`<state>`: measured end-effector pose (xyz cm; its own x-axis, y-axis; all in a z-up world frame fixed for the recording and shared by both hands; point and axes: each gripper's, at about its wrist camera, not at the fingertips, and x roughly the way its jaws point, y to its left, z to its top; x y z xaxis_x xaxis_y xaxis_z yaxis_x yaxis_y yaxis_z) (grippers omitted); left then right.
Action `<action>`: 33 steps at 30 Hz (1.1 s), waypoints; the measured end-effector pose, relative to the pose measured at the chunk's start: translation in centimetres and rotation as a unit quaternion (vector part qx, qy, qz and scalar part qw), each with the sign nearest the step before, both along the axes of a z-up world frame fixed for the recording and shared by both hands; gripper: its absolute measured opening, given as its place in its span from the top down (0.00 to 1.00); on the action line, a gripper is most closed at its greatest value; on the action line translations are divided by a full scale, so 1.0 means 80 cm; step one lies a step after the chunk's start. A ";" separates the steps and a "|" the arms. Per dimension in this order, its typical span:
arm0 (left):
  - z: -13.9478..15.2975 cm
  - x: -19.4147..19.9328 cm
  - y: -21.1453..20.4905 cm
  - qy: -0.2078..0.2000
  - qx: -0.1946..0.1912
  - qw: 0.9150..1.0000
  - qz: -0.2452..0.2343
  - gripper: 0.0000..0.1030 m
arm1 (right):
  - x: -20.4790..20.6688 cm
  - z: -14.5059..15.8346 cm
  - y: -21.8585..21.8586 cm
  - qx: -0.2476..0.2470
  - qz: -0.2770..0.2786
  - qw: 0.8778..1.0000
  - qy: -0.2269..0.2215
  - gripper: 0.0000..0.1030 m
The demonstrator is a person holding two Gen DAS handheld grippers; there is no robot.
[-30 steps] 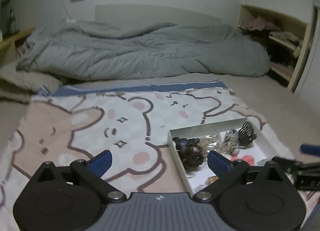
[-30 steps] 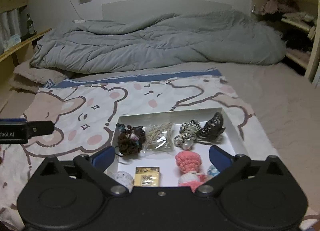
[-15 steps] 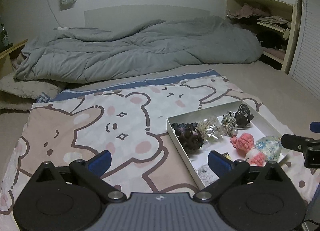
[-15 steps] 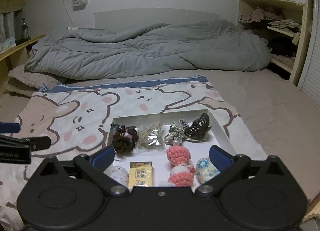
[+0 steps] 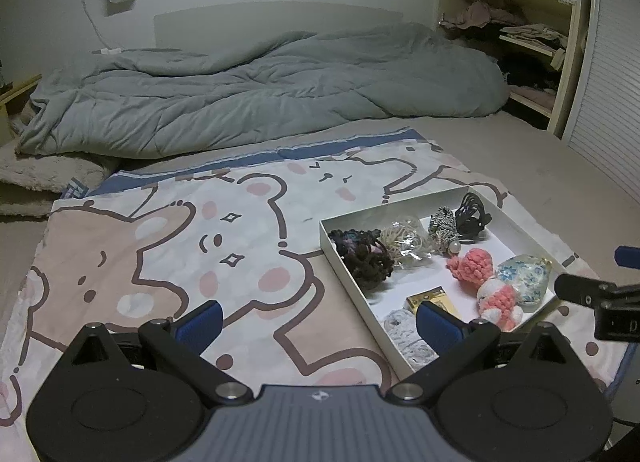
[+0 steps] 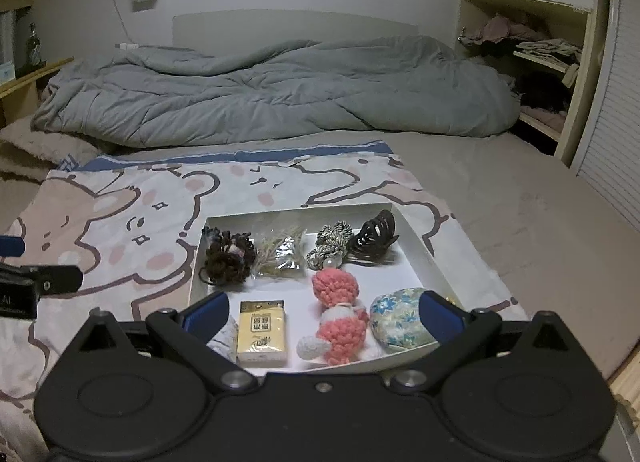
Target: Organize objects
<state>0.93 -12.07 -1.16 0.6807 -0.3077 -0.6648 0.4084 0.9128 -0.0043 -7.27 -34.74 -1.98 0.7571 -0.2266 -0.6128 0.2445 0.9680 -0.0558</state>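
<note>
A shallow white box lies on a bear-print blanket. Its back row holds a dark scrunchie bundle, a clear packet of hair ties, a striped cord tie and a black claw clip. In front lie a yellow packet, a pink crochet toy and a floral pouch. My right gripper hovers open over the box's near edge. Left of the box, my left gripper hangs open over the blanket, with nothing between its fingers.
A rumpled grey duvet fills the back of the bed. Open shelves with clothes and a slatted door stand at the right. A wooden ledge runs along the left. Bare beige sheet lies right of the blanket.
Both grippers have pulled back and risen, so more of the box and blanket shows. The left view has swung toward the box. Both stay open and empty.
</note>
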 end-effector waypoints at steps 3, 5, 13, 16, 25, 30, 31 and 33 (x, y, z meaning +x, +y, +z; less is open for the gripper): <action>-0.001 0.002 0.001 0.004 0.001 1.000 0.003 0.01 | 0.000 0.000 0.001 -0.001 0.002 1.000 0.003 0.01; -0.002 0.003 0.000 0.005 0.004 1.000 0.002 0.01 | 0.000 0.000 0.003 -0.004 0.002 1.000 0.001 0.01; -0.005 0.003 -0.001 0.003 0.014 1.000 0.003 0.00 | 0.000 -0.001 -0.001 0.006 -0.004 1.000 0.002 0.01; -0.006 0.004 -0.001 0.004 0.014 1.000 0.003 0.00 | 0.000 -0.001 -0.004 0.011 -0.009 1.000 0.003 0.01; -0.006 0.004 -0.002 0.004 0.013 1.000 0.001 0.00 | 0.000 -0.002 -0.005 0.009 -0.008 1.000 0.005 0.01; -0.007 0.004 -0.002 0.005 0.014 1.000 0.002 0.00 | 0.000 -0.002 -0.004 0.009 -0.008 1.000 0.005 0.01; -0.008 0.004 -0.002 0.006 0.013 1.000 0.003 0.00 | 0.000 -0.002 -0.004 0.010 -0.008 1.000 0.005 0.01; -0.008 0.004 -0.001 0.007 0.011 1.000 0.002 0.00 | 0.000 -0.002 -0.004 0.010 -0.008 1.000 0.005 0.01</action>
